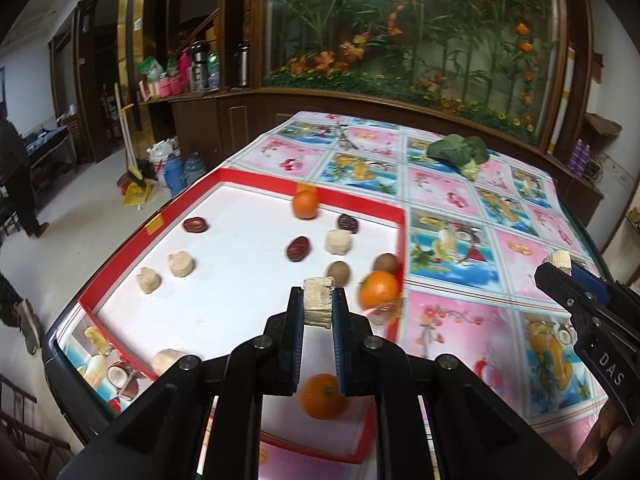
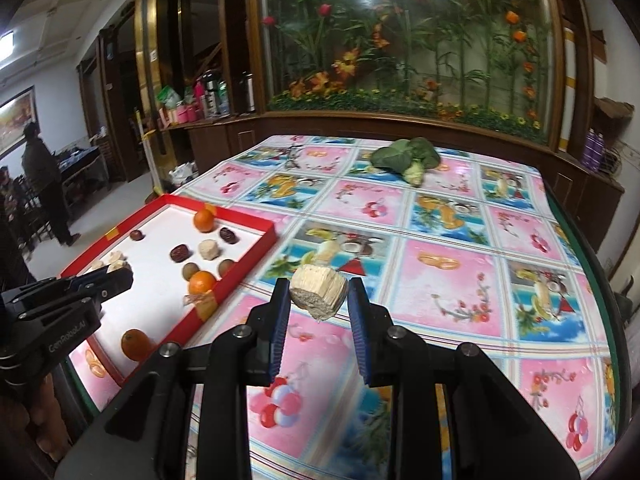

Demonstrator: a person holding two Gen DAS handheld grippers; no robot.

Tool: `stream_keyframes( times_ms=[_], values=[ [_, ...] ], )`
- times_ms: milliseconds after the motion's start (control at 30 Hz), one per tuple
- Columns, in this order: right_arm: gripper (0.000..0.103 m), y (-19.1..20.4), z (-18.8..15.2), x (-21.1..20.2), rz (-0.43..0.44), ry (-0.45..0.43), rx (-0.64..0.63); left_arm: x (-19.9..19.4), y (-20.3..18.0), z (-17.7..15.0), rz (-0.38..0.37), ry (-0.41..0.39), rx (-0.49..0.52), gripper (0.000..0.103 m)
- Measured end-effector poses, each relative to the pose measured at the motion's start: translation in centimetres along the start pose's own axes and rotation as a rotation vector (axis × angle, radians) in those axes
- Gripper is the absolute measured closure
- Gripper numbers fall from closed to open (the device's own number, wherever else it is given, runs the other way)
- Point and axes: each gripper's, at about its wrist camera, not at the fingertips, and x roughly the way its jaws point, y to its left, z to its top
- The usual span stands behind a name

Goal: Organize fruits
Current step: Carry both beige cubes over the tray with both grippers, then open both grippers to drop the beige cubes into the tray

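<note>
I hold two pale, fibrous cut chunks, one in each tool. The narrow beige chunk (image 1: 318, 300) stands upright, clamped between the blue pads of my left gripper (image 1: 318, 312), over the near half of the white-floored red-rimmed tray (image 1: 394, 216). The broader, rounder beige chunk (image 2: 318, 294) is pinched at its sides in my right gripper (image 2: 318, 300), out over the pink-and-blue fruit-print tablecloth (image 2: 440, 280), just past the tray's right rim and clear of it.

The next move, as I judge it, turns on this: the tray lies to the left of my right tool, while my left tool is already above the tray floor, so the left is the nearer hand for setting down. Matching beige chunks lie along the tray's left edge (image 1: 182, 264); that group sits ahead and to the left of my left tool.

Round oranges (image 1: 380, 288), dark red dates (image 1: 298, 249) and brown round fruits (image 1: 339, 273) are scattered across the tray. One orange (image 1: 322, 396) shows only between my left tool's fingers, partly hidden. A leafy green vegetable (image 2: 408, 158) lies near the cloth's far edge. I cannot tell what fruit the chunks are.
</note>
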Motion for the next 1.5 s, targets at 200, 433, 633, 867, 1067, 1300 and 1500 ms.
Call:
stream_keyframes(
  times_ms=[200,433,633,867,1067,1300,1500],
  values=[
    [0.072,2.4,1.1,1.7,0.055,0.032,-0.059,0.6,2.7,0.5,0.047,0.012,-0.056,0.092],
    [0.072,4.6,2.7,4.4,0.141,0.083,-0.094,1.3,5.6,1.2,0.097,0.02,-0.105,0.092],
    [0.072,7.4,4.3,7.2,0.214,0.127,-0.139,2.3,7.0,1.7,0.135,0.044,-0.124,0.092],
    [0.072,10.9,5.6,11.4,0.27,0.188,-0.202,3.4,8.1,2.0,0.16,0.068,-0.135,0.092],
    [0.072,12.1,6.4,14.7,0.282,0.234,-0.214,4.3,8.9,2.4,0.176,0.083,-0.139,0.092],
    [0.072,13.0,6.8,16.8,0.29,0.279,-0.224,5.2,9.7,2.8,0.199,0.098,-0.16,0.092],
    [0.072,13.4,6.7,17.8,0.298,0.306,-0.236,5.7,9.8,3.0,0.208,0.108,-0.171,0.092]
  ],
)
